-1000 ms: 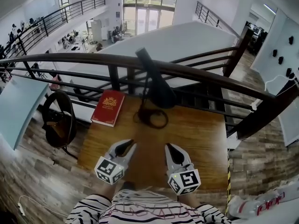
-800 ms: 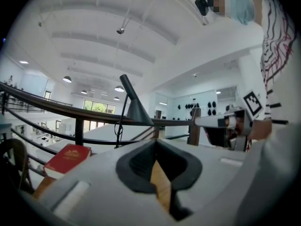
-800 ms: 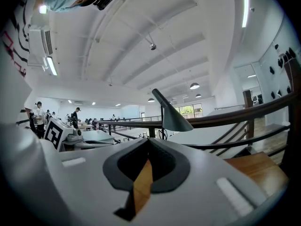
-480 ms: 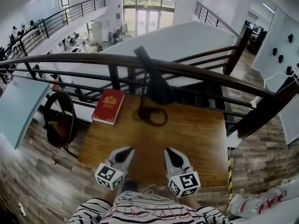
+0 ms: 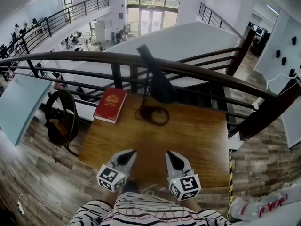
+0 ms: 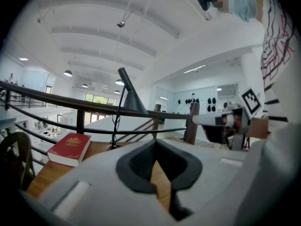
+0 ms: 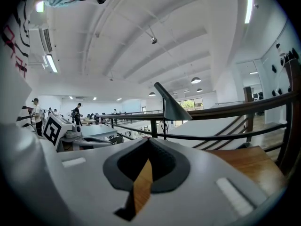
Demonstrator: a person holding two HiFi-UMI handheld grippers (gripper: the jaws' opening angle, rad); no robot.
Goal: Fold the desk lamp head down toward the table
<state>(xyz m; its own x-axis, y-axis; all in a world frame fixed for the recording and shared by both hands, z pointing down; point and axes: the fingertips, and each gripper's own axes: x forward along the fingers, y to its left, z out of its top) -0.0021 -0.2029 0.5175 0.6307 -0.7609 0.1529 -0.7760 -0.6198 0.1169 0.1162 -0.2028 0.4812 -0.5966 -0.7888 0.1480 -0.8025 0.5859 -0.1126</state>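
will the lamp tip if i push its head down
Likely top-heavy: the desk lamp has a cone on a thin stem over a small ring base, so it may tip. The base could slide on the wooden table.

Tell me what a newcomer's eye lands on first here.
A black desk lamp stands at the wooden table's far edge by the railing, head raised. A red book lies left of it. Near the front edge, the left claw and right claw are shut and empty.

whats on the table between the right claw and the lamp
Nothing. In the head view, only bare wooden table runs from the right claw up to the desk lamp.
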